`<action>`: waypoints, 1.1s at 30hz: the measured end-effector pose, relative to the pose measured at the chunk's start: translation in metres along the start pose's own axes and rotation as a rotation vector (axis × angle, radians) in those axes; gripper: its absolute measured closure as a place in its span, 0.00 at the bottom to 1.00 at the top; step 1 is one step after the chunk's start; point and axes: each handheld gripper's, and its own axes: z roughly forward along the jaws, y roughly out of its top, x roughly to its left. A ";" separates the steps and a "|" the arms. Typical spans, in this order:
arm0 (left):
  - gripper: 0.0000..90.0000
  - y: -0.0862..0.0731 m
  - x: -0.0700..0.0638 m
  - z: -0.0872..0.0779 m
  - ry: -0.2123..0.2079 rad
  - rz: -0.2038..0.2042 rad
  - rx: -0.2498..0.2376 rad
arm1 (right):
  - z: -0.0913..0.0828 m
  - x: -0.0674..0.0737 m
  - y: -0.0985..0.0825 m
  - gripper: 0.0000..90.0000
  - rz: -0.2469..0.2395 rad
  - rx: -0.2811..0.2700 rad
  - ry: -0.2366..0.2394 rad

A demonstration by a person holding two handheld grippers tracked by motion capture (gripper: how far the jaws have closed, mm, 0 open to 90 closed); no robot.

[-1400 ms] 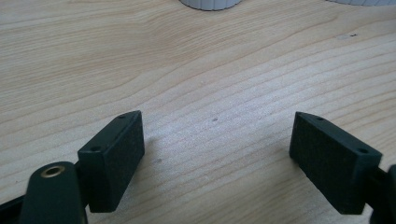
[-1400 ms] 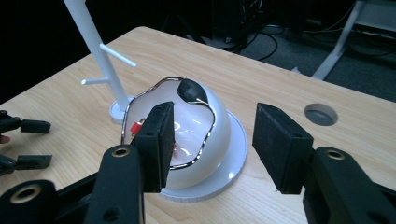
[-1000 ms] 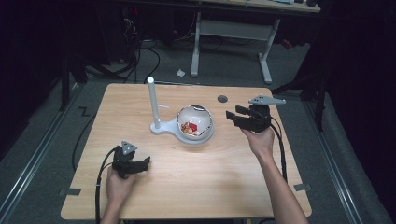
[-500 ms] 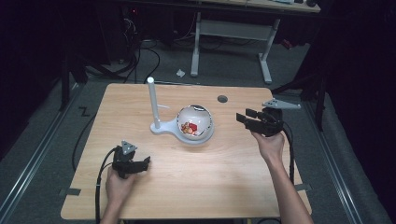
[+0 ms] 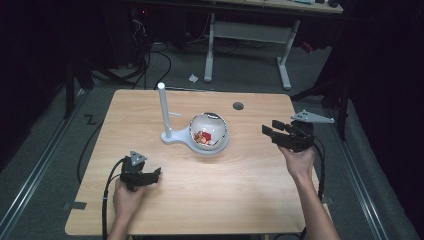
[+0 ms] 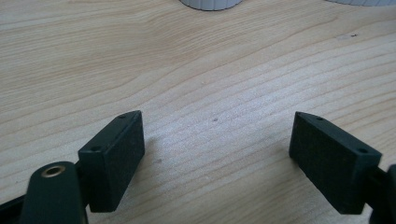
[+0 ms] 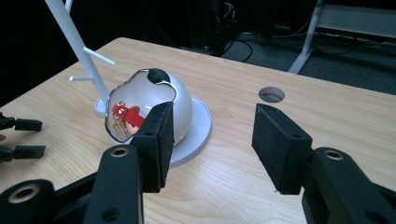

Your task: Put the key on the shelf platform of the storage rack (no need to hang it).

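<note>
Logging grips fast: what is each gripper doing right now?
Left gripper: open, holding nothing.
Right gripper: open, holding nothing.

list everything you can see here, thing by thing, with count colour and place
table: 1, light wood, centre of the high view
cable hole: 1, dark, round, far side of the tabletop right of centre
white stand: 1, upright post with short side pegs on a round base, mid table
dome shell: 1, white, on the wider round base beside the post, opening towards the left tongs
red piece: 1, red with small gold parts, inside the dome
desk frame: 1, grey legs, on the floor behind the table
floor cables: several, black, behind the table
left tongs: 1, black, near left of the table, jaws open on nothing
right tongs: 1, black, right of the dome, jaws open on nothing
hands: 2, one gripping each tongs
</note>
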 end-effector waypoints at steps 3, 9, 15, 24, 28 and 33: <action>0.20 0.000 0.000 0.000 0.000 0.000 0.000 | -0.005 0.001 -0.001 0.55 -0.007 -0.006 -0.002; 0.20 0.000 0.000 0.000 0.000 0.000 0.000 | -0.011 -0.003 -0.012 0.56 0.004 -0.002 -0.012; 0.20 0.000 0.000 0.000 0.000 0.000 0.000 | -0.018 -0.008 -0.020 0.56 0.014 -0.003 -0.020; 0.21 0.000 0.000 0.000 0.000 0.000 0.000 | -0.026 -0.013 -0.036 0.56 0.037 -0.010 -0.027; 0.21 0.000 0.000 0.000 0.000 -0.001 0.000 | -0.029 -0.012 -0.041 0.56 0.041 -0.014 -0.027; 0.20 0.000 0.000 0.000 0.000 0.000 0.000 | -0.030 -0.010 -0.047 0.56 0.043 -0.017 -0.025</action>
